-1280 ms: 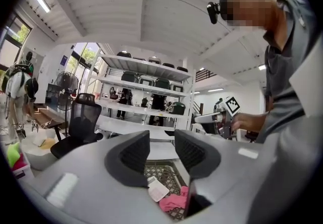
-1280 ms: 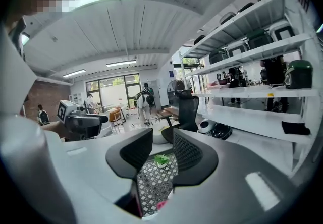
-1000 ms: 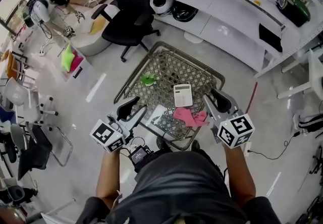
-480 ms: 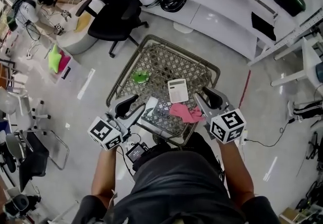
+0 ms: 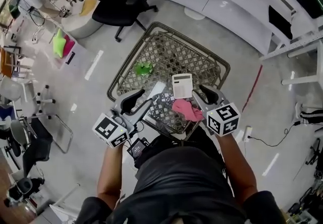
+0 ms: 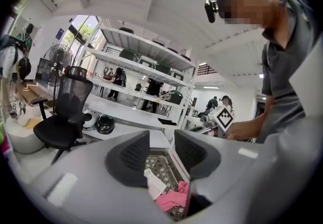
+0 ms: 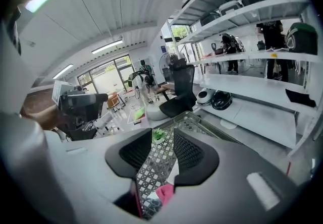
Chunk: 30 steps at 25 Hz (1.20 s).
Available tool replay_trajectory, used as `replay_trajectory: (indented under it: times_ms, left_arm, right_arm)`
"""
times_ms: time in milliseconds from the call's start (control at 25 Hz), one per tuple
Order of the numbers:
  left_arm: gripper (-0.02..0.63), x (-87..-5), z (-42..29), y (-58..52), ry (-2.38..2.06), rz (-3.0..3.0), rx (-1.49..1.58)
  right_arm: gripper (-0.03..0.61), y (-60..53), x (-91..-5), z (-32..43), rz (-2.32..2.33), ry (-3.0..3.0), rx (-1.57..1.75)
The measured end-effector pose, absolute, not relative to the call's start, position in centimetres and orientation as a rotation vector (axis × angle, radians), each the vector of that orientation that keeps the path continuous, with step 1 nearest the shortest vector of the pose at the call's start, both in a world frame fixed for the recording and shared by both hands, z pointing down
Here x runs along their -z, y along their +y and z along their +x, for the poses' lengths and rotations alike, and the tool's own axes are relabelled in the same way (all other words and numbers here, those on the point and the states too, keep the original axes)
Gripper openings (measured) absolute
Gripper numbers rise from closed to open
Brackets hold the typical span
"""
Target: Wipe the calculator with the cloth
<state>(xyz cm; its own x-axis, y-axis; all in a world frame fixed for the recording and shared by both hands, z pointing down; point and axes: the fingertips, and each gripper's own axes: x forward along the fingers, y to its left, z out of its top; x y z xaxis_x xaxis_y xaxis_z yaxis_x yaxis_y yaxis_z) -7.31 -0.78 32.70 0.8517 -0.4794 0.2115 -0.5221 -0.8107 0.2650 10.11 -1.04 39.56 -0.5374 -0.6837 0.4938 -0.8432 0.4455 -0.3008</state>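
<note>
- Right gripper, head view: empty, jaws a narrow gap apart and just been easing open, nothing btwn them. It hangs over the near right corner of the mesh table.
- Left gripper, same view: also parted and empty, at the near left edge.
- Cloth: pink, crumpled, on the mesh just under the right gripper. Looks soft, limp and light, so pinch a raised fold and expect it to drape. My guess is the loose ends could snag in the wire.
- Calculator: white, lies flat just beyond the cloth; can't tell if they touch. Prob. light, stiff plastic w/ raised keys, and likely to skid on the wire when wiped, so steady it by a side edge, not the keys.
- White sheet and small green thing also lie on the table, left of the calculator.
- Left gripper view: left gripper shows black pads apart w/ nothing gripped; white sheet and cloth lie below the gap.
- Right gripper view: right gripper has only a slim gap, w/ mesh seen through it and the cloth low in the gap, not clamped.
- Room: pale hard floor, black office chair, long white benches and shelving, cluttered at left.
</note>
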Motion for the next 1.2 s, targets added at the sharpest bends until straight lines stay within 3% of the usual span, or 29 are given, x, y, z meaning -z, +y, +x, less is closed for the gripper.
replay_trajectory:
  times_ms: [1200]
  left_arm:
    - [0.169,-43.2,-7.4,-4.1,-0.753,2.505,-0.282]
  right_arm:
    - [0.160,0.4,-64.3,6.6,0.925,-1.988,-1.081]
